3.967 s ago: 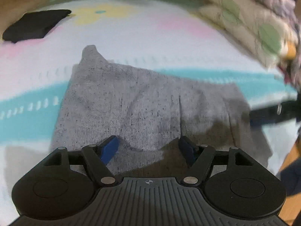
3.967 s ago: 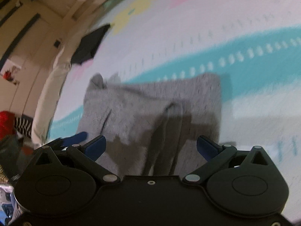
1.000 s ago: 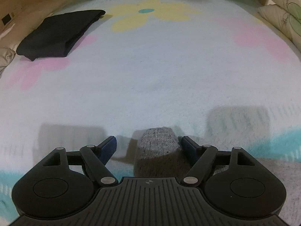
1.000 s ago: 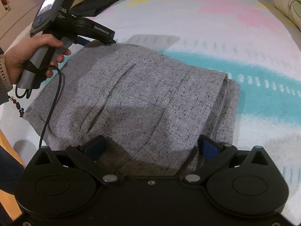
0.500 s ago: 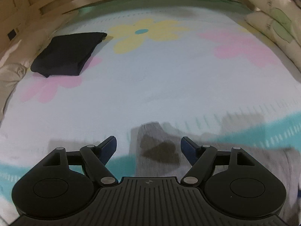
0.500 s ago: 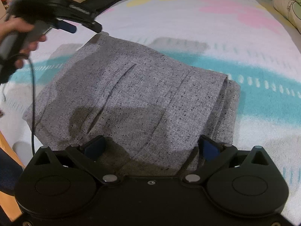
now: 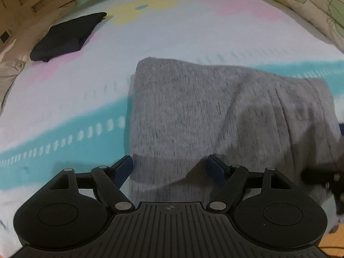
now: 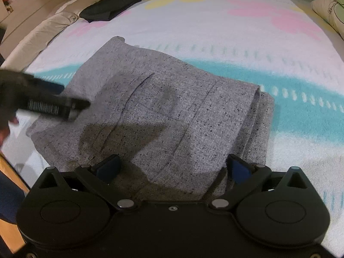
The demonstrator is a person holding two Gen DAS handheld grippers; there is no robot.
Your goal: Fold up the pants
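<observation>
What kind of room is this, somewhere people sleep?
Most likely a bedroom. The grey pants lie on a wide soft blanket with flower shapes, spread like bedding, pillows are stacked along one edge, and a folded dark garment sits farther back.

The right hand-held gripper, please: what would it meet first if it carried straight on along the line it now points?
Most likely the folded grey pants. The right hand-held gripper is angled down over them with jaws open, and grey fabric fills the gap ahead. Depth is unclear, so how soon it would touch cannot be told.
</observation>
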